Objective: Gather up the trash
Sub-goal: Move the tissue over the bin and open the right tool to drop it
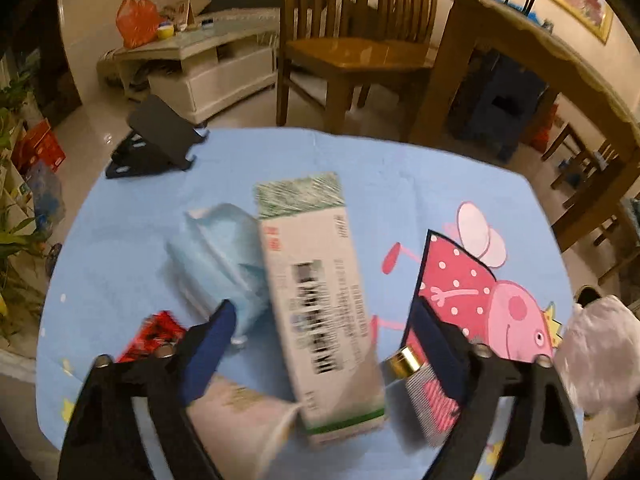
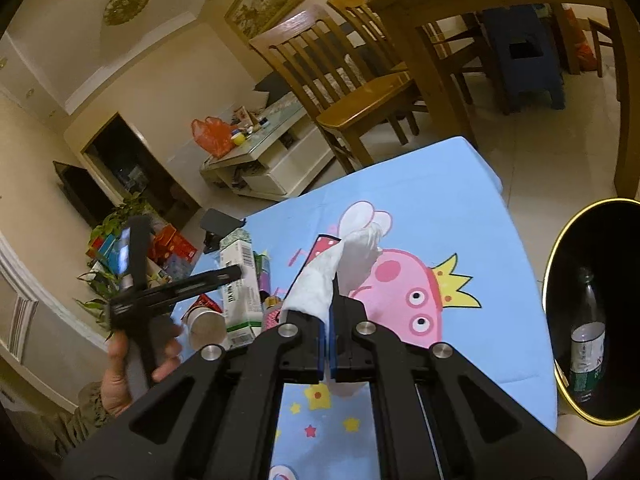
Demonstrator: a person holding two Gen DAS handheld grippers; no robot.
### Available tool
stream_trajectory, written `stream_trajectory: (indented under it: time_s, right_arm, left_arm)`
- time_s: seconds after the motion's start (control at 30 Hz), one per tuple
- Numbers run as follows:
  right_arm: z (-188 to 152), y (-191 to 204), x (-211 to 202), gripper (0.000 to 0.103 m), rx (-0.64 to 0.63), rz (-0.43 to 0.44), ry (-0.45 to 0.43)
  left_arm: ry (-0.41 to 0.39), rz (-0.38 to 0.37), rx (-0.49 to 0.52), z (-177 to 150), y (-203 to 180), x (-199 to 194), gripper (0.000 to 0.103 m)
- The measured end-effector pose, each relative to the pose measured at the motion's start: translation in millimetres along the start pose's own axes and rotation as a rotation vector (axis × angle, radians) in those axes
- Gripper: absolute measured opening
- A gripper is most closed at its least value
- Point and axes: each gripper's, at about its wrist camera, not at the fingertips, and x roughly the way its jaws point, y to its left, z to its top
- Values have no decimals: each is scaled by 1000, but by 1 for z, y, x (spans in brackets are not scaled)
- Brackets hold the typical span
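From the left wrist camera, the left gripper (image 1: 324, 316) hangs with jaws spread wide over the blue cartoon tablecloth (image 1: 400, 184), gripping nothing. A white-and-green carton (image 1: 316, 304) lies between its fingers, a crumpled blue mask (image 1: 224, 256) just beside it (the print on the carton is blurred).

From the right wrist camera, the right gripper (image 2: 329, 316) is clamped narrow on a white crumpled tissue (image 2: 340, 264) above the cloth. A black bin (image 2: 592, 312) to the right holds a bottle (image 2: 586, 336).
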Motion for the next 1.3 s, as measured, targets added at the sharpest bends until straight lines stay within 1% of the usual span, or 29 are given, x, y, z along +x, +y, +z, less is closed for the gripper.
stream_trajectory:
  time_s: [0.03, 0.07, 0.1, 0.13, 0.17, 0.2, 0.27, 0.33, 0.37, 0.43, 0.47, 0.5, 0.53, 0.6, 0.63, 0.73, 0.83, 0.87, 0.9, 0.97, 1.0, 1.03, 1.1, 1.17, 1.23, 1.3]
  right_arm:
    - [-1, 2, -1, 1, -5, 1, 2]
    - [-1, 3, -1, 1, -10, 2, 4]
    - [-2, 3, -3, 1, -13, 3, 5]
    - [-2, 3, -4, 1, -15, 3, 4]
    - [-2, 2, -5, 1, -16, 2, 3]
    - [-2, 2, -6, 1, -15, 1, -1]
    - [-2, 1, -9, 2, -9, 3, -8]
    - [-1, 0, -10, 2, -5, 2, -14]
    - [-1, -1, -11, 2, -3, 1, -18]
    - [-1, 0, -14, 2, -3, 0, -25]
    - [-2, 1, -15, 1, -4, -3, -28]
    - [-3, 1, -15, 1, -7, -6, -29]
    - [-3, 1, -15, 1, -7, -9, -30]
    - [-4, 0, -16, 1, -2, -11, -32]
    - [-4, -2, -17, 1, 3, -13, -33]
    - [-4, -12, -18, 1, 28, -39, -24]
    - [-7, -29, -17, 1, 81, -73, -1]
    - [-7, -33, -19, 1, 93, -79, -6]
    - [-7, -37, -25, 1, 104, -85, -24]
    - [-5, -43, -46, 1, 107, -103, -92]
    - [-3, -44, -56, 1, 97, -127, -128]
    - [-3, -46, -65, 1, 83, -177, -160]
    - [-1, -52, -74, 1, 73, -271, -196]
    - [-1, -65, -79, 1, 97, -341, -215]
    - [-1, -85, -81, 1, 150, -411, -221]
    - [-1, -105, -83, 1, 194, -458, -223]
  left_arm:
    - [10, 10, 1, 0, -3, 4, 78]
    - [33, 32, 4, 1, -8, 13, 74]
    - [57, 47, 1, 0, -11, 20, 66]
    - [74, 53, -7, -1, -12, 25, 62]
    - [86, 51, -17, -4, -12, 29, 45]
    - [98, 33, -25, -7, -11, 32, 44]
    - [74, 11, -34, -10, -10, 25, 44]
    - [13, -46, -49, -13, -6, 8, 44]
    - [-51, -94, -46, -14, -2, -10, 44]
    - [-133, -144, -29, -15, 0, -33, 44]
    - [-182, -183, -13, -17, 1, -50, 44]
    - [-207, -223, -5, -18, 2, -60, 44]
    - [-229, -284, 8, -20, 4, -73, 44]
    - [-242, -332, 30, -22, 1, -83, 44]
    - [-248, -341, 49, -24, -1, -87, 44]
    - [-237, -330, 93, -33, -13, -85, 44]
    - [-212, -324, 139, -43, -38, -82, 44]
    - [-207, -325, 164, -46, -47, -83, 44]
    - [-207, -329, 183, -49, -53, -84, 44]
    - [-216, -334, 227, -54, -71, -87, 44]
    - [-221, -336, 248, -57, -80, -90, 44]
    - [-223, -338, 274, -60, -90, -91, 44]
    - [-218, -338, 304, -66, -102, -90, 44]
    - [-204, -343, 332, -70, -115, -87, 44]
    - [-190, -337, 358, -72, -130, -82, 44]
    - [-182, -335, 378, -74, -141, -80, 44]
